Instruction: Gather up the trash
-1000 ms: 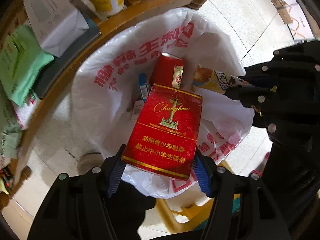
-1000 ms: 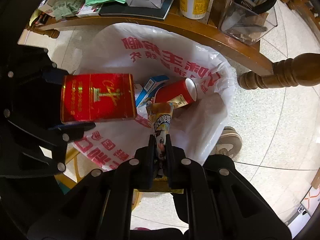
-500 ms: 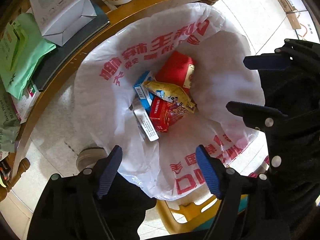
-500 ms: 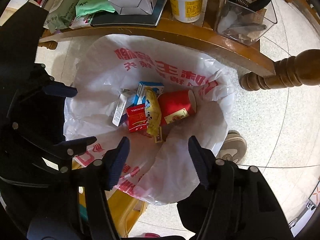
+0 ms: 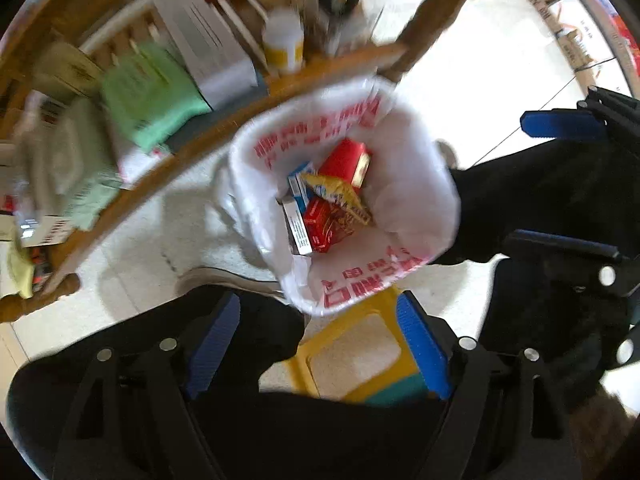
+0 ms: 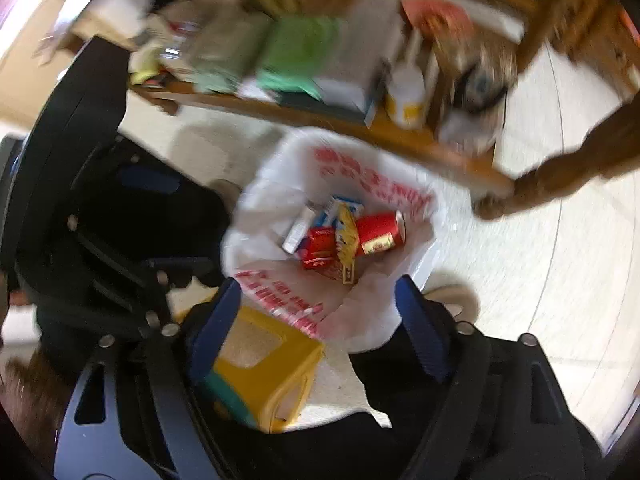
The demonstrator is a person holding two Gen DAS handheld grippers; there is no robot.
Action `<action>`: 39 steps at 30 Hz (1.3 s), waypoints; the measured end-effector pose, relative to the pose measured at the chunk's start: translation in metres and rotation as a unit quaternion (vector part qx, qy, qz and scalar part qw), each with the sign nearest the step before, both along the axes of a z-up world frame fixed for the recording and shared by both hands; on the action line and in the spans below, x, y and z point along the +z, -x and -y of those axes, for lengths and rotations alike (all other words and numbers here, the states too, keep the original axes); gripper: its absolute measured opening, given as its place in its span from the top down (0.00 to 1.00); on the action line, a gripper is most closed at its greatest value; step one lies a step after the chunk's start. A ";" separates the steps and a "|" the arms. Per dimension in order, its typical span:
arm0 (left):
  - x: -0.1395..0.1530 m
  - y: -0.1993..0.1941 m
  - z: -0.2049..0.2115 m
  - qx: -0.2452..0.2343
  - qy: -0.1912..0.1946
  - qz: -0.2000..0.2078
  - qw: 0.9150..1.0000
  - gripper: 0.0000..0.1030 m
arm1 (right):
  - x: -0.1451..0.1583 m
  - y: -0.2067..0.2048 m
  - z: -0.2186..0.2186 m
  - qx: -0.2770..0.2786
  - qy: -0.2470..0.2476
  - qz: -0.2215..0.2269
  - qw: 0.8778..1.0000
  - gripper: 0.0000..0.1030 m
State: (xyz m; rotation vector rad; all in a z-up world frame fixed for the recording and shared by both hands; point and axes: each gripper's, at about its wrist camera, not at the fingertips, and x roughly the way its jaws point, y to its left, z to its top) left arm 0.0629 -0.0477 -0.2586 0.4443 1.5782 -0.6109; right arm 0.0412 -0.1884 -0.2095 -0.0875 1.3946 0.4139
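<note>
A white trash bag with red print (image 5: 416, 200) (image 6: 276, 280) stands open on the floor below both grippers. Inside lie a red cigarette pack (image 5: 320, 220) (image 6: 318, 248), a yellow snack wrapper (image 5: 340, 196) (image 6: 345, 236), a red paper cup (image 5: 346, 160) (image 6: 380, 232) and a blue and white box (image 5: 298, 188) (image 6: 340, 206). My left gripper (image 5: 318, 340) is open and empty, well above the bag. My right gripper (image 6: 318, 328) is open and empty too; it also shows at the right of the left wrist view (image 5: 560, 184). Both views are blurred.
A wooden shelf edge (image 5: 192, 148) (image 6: 320, 120) behind the bag carries a green packet (image 5: 152, 92), a white box (image 5: 208, 48) and a white bottle with a yellow label (image 5: 282, 44) (image 6: 406, 92). A yellow stool (image 5: 352, 352) (image 6: 260, 364) stands under the bag.
One second ago the left gripper held the red cigarette pack and the right held the snack wrapper; both were let go into the bag. Both grippers have since risen away from it.
</note>
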 end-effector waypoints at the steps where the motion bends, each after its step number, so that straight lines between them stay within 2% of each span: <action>1: 0.019 -0.001 -0.002 0.003 0.001 0.011 1.000 0.17 | 0.023 0.002 0.001 0.014 0.003 0.019 1.000 0.21; 2: 0.040 -0.002 -0.002 0.008 0.004 0.024 1.000 0.16 | 0.040 0.003 0.001 0.025 0.003 0.035 0.999 0.19; 4: 0.089 -0.011 -0.004 0.022 0.024 0.049 0.998 0.11 | 0.097 0.003 0.005 0.047 0.006 0.097 0.994 0.13; 5: 0.111 -0.018 -0.005 0.031 0.033 0.059 0.997 0.08 | 0.114 0.002 0.005 0.056 0.008 0.118 0.991 0.06; 6: 0.137 -0.027 -0.007 0.044 0.040 0.078 0.995 0.07 | 0.140 -0.001 0.006 0.073 0.018 0.148 0.986 0.06; 10: 0.212 -0.069 -0.006 0.070 0.026 0.139 0.987 0.07 | 0.196 -0.020 0.003 0.135 0.090 0.216 0.963 0.06; 12: 0.240 -0.092 -0.003 0.082 0.019 0.156 0.984 0.07 | 0.217 -0.036 0.007 0.151 0.097 0.227 0.957 0.06; 16: 0.272 -0.136 0.006 0.099 0.007 0.172 0.980 0.07 | 0.258 -0.067 0.021 0.188 0.080 0.254 0.945 0.06; 19: 0.275 -0.161 0.019 0.098 -0.012 0.174 0.980 0.07 | 0.276 -0.098 0.032 0.232 0.063 0.253 0.937 0.06; 24: 0.245 -0.193 0.031 0.094 -0.029 0.137 0.986 0.07 | 0.277 -0.139 0.036 0.278 0.064 0.235 0.929 0.06; 28: 0.221 -0.211 0.040 0.099 -0.032 0.111 0.988 0.07 | 0.259 -0.170 0.035 0.294 0.071 0.215 0.929 0.06; 31: 0.211 -0.220 0.043 0.102 -0.019 0.087 0.991 0.07 | 0.238 -0.186 0.033 0.307 0.066 0.194 0.930 0.06; 36: 0.197 -0.225 0.052 0.086 -0.036 0.092 0.991 0.07 | 0.203 -0.198 0.023 0.339 0.076 0.163 0.923 0.06; 39: 0.190 -0.228 0.054 0.085 -0.032 0.083 0.992 0.07 | 0.190 -0.205 0.017 0.349 0.078 0.149 0.922 0.06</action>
